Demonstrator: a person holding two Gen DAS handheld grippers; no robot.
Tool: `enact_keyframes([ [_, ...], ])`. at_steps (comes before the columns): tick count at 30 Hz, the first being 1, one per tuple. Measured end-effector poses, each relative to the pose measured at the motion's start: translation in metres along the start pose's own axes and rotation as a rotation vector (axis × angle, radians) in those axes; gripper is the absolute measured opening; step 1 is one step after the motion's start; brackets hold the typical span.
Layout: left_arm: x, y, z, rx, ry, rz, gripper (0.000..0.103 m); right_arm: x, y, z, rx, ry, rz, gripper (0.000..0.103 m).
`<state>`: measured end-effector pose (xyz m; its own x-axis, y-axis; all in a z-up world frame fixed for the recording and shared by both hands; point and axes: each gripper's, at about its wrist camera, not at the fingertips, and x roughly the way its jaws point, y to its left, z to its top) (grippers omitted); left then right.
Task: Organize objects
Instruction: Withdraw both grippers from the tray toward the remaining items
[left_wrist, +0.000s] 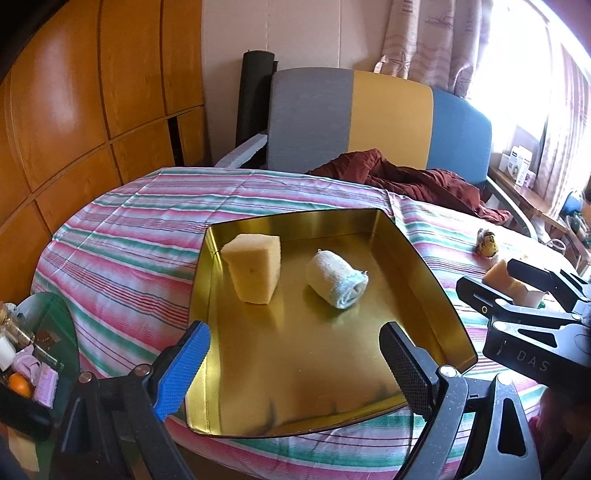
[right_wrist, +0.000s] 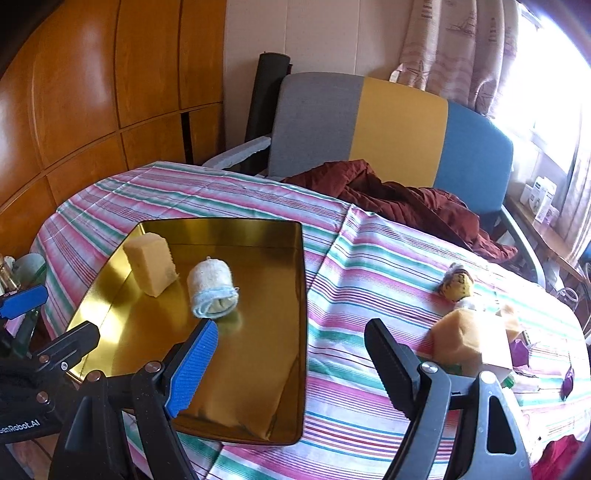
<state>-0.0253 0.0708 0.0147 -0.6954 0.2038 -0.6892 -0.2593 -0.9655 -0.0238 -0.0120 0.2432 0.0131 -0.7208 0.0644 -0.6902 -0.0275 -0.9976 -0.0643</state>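
Looking along your left gripper (left_wrist: 295, 354), you see its jaws wide apart with nothing between them, hanging over the near part of the gold tray (left_wrist: 424, 273). Ahead of it in the tray a sponge (left_wrist: 253, 271) stands on the left and a rolled cloth (left_wrist: 338, 278) lies just to its right, the two apart. Your right gripper (right_wrist: 291, 354) is also spread open and empty, over the tray's right edge and the striped cover (right_wrist: 369, 266). To its right, near the black finger (right_wrist: 391, 365), a second sponge (right_wrist: 463, 341) lies on the cover, and a small yellow toy (right_wrist: 458, 282) is a little farther ahead.
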Motion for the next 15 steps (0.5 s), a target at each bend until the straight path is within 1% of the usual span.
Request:
enact_keyframes([
  [15,0.008,-0.029,0.008,0.054,0.008,-0.034,0.093,0.005,-0.035,-0.006,0.052,0.013,-0.041,0.083],
])
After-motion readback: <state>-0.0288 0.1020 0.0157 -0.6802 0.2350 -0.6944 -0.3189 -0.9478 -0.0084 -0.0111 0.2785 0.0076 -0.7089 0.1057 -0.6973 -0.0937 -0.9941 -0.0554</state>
